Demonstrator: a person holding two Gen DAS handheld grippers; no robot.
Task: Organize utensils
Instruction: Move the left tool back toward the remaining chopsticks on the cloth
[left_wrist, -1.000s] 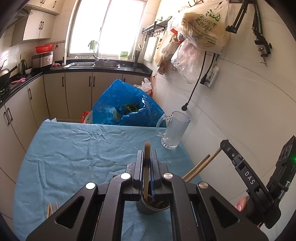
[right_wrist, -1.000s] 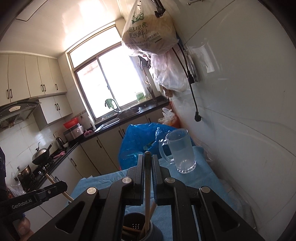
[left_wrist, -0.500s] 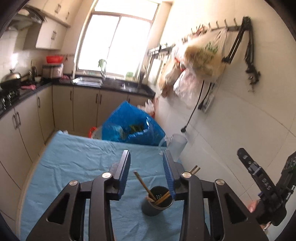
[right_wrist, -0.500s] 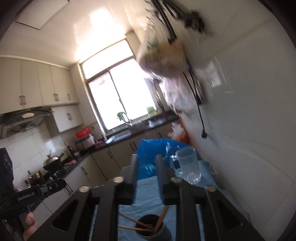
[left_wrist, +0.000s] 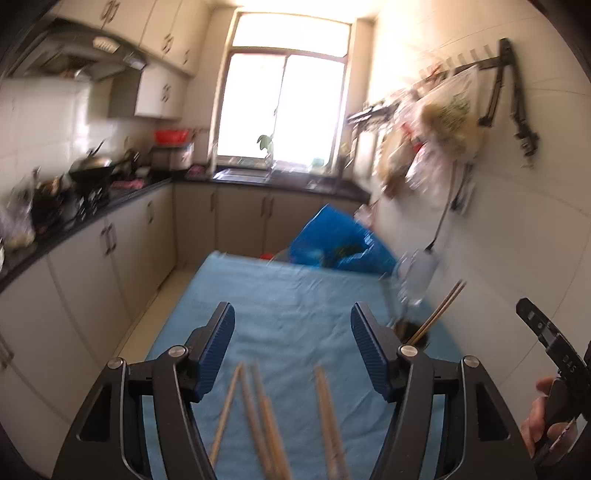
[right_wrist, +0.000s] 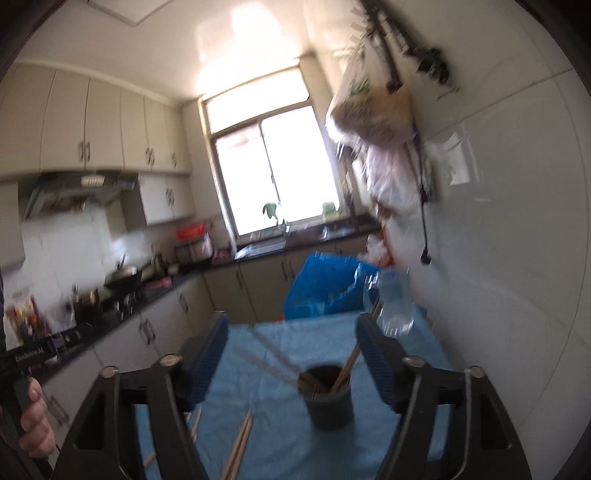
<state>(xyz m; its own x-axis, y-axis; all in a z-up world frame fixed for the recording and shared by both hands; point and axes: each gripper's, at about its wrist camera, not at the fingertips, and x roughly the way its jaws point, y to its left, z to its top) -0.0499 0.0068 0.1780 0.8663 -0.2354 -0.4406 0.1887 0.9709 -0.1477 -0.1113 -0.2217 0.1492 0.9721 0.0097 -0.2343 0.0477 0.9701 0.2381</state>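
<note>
Both sets of jaws are opening, with nothing held between them. Loose chopsticks (left_wrist: 258, 417) are laid on the blue cloth (left_wrist: 295, 302) below the left gripper (left_wrist: 291, 347), long axes running along its fingers (nearer arm). The dark holder (right_wrist: 327, 397) is placed ahead of the right gripper (right_wrist: 291, 358).

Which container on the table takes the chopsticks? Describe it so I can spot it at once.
Find the blue cloth covering the table by the white tiled wall. Near its wall side stands a dark round cup, in front of the clear glass mug. Unlike the mug, it is opaque and already holds wooden chopsticks.
</note>
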